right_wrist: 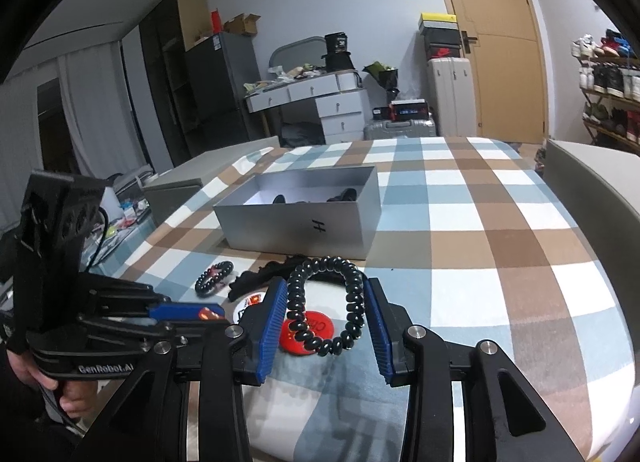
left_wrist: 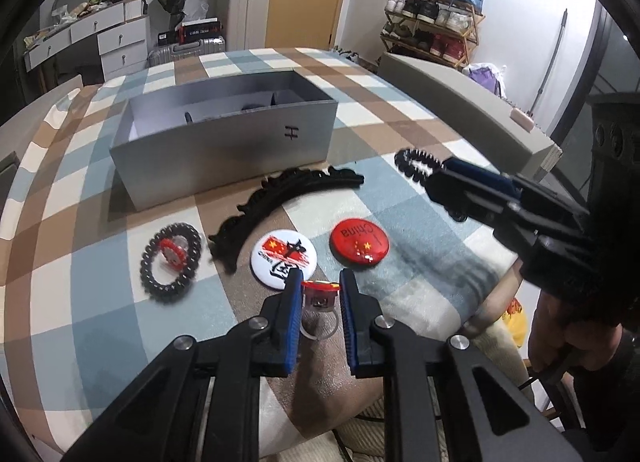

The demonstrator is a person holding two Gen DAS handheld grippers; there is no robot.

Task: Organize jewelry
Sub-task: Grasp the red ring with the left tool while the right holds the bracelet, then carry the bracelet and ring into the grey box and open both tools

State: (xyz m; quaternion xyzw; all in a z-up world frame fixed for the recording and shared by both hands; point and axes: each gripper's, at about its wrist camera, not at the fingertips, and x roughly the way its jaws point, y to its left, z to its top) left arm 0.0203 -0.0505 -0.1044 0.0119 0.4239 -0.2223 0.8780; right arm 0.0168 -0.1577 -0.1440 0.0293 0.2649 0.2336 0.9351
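Note:
My left gripper [left_wrist: 319, 282] is shut on a clear ring with a red flag top [left_wrist: 319, 295], held just above the checked cloth. My right gripper [right_wrist: 326, 300] is shut on a black bead bracelet [right_wrist: 329, 294], lifted off the cloth; it also shows in the left wrist view [left_wrist: 416, 163]. On the cloth lie a white badge [left_wrist: 283, 254], a red China badge [left_wrist: 359, 239], a black comb-like hair piece [left_wrist: 280, 198] and a second black bead bracelet [left_wrist: 171, 262] with a red ring inside. The open silver box [left_wrist: 224, 150] stands behind them, with dark items in it.
The checked cloth [left_wrist: 80, 254] covers a bed. A grey board [left_wrist: 460, 102] runs along the right side. Drawers, suitcases and a shoe rack [left_wrist: 432, 22] stand beyond the bed.

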